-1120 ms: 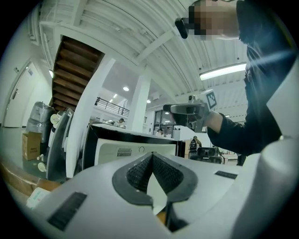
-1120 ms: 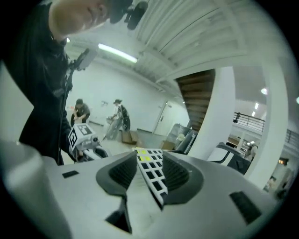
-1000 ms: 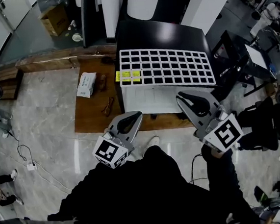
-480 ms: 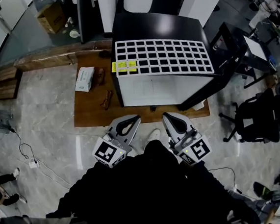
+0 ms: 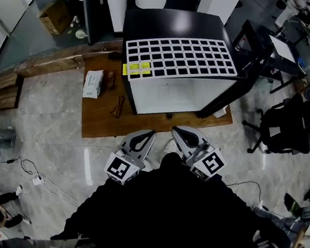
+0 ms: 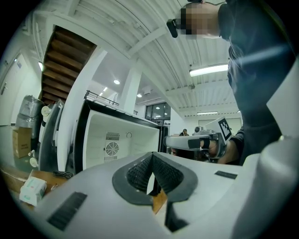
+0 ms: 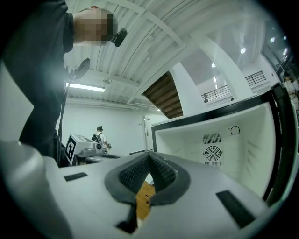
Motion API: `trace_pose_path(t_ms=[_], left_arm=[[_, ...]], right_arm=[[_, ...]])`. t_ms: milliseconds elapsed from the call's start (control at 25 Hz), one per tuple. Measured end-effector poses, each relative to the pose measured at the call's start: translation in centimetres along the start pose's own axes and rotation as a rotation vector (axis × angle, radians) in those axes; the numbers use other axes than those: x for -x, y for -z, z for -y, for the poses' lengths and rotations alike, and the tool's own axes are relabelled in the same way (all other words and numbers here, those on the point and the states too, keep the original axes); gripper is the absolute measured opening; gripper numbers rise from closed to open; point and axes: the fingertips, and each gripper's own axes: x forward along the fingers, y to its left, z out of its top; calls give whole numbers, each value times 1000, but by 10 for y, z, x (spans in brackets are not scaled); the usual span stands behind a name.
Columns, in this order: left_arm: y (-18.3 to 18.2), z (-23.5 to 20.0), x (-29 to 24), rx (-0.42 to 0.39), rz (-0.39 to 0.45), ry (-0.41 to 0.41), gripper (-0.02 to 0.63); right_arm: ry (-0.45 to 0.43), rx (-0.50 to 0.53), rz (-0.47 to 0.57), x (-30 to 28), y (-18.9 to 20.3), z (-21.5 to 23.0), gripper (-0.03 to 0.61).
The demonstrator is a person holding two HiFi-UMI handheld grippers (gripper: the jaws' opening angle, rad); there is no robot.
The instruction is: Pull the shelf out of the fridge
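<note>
Both jaws clenched, empty: left gripper [image 5: 146, 133] and right gripper [image 5: 177, 131] face the open black mini fridge [image 5: 178, 21]. White wire grid shelf [image 5: 180, 57] lies on the fridge top; white cavity [image 7: 224, 149] looks bare. Pull-out seems done.

No wording legible anywhere. On the fridge [image 5: 172, 23], a yellow label [image 5: 136, 68] with print too small to read. On the white box [image 5: 92, 84], greenish marks, unreadable. On the left tongs [image 5: 149, 132] and right tongs [image 5: 176, 129], only black-and-white square markers [image 5: 121, 169].
</note>
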Motion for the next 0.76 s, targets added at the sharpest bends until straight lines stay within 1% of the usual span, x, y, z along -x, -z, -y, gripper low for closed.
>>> trace_pose_path(t_ms=[120, 240, 360, 560, 760], left_arm=[[3, 1, 0, 2, -4, 1, 6], [3, 1, 0, -5, -3, 0, 6], [2, 2, 1, 20, -11, -6, 7], [0, 4, 2, -7, 0, 0, 6], [1, 9, -1, 12, -6, -3, 6]], right_arm=[[-6, -2, -23, 0, 5, -1, 6], [-21, -12, -22, -1, 4, -4, 6], [-10, -4, -59, 2, 10, -2, 6], [-14, -12, -57, 3, 9, -3, 6], [-18, -1, -91, 9, 14, -1, 6]])
